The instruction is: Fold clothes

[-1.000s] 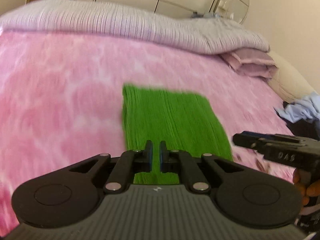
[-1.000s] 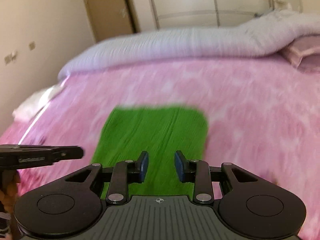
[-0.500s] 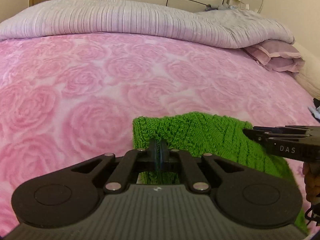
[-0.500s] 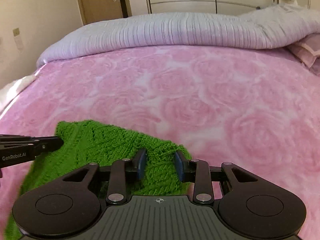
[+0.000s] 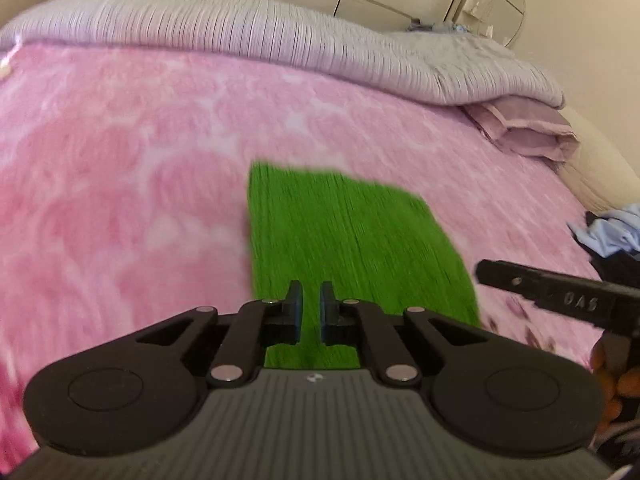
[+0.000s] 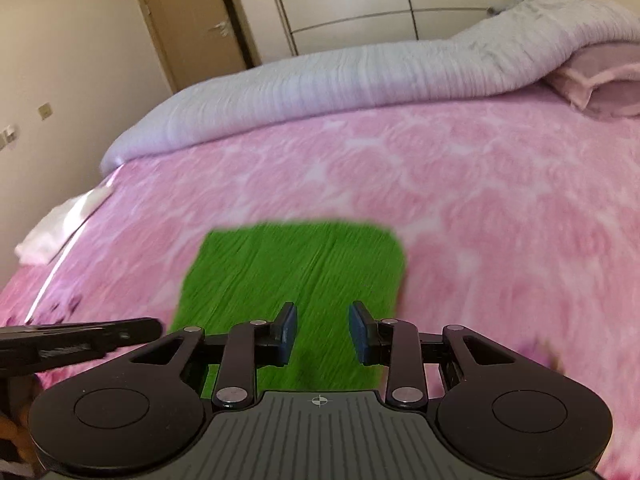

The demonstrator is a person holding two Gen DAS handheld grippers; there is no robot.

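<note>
I hold a two-finger tool in each hand above a bed covered by a pink rose-patterned blanket (image 5: 140, 184). Both pictures are smeared by motion blur, so fine detail is lost.

A bright green knitted garment (image 5: 344, 248) lies flat on the blanket as a neat, roughly rectangular folded shape. In the left view it sits in the middle of the bed, straight ahead of my left gripper (image 5: 310, 314). The left fingers (image 5: 295, 312) stand a little apart, with a narrow gap between them showing green cloth behind; nothing is caught between them, and they hang above the near edge of the garment.

In the right view the same green knitted garment (image 6: 296, 276) lies just ahead of my right gripper (image 6: 323, 332). The right fingers (image 6: 288, 330) are spread wide, holding nothing, over the garment's near edge.

Each tool shows in the other's picture: the right one juts in from the right edge of the left view (image 5: 560, 296), just beside the garment's right side, and the left one enters from the left edge of the right view (image 6: 80, 340), near the garment's left corner.

Along the far side of the bed lies a rolled, ribbed lilac duvet (image 5: 280, 48). A folded mauve pillow (image 5: 528, 132) sits by its right end. A crumpled pale blue cloth (image 5: 616, 232) lies at the bed's right edge, well apart from the garment.
</note>
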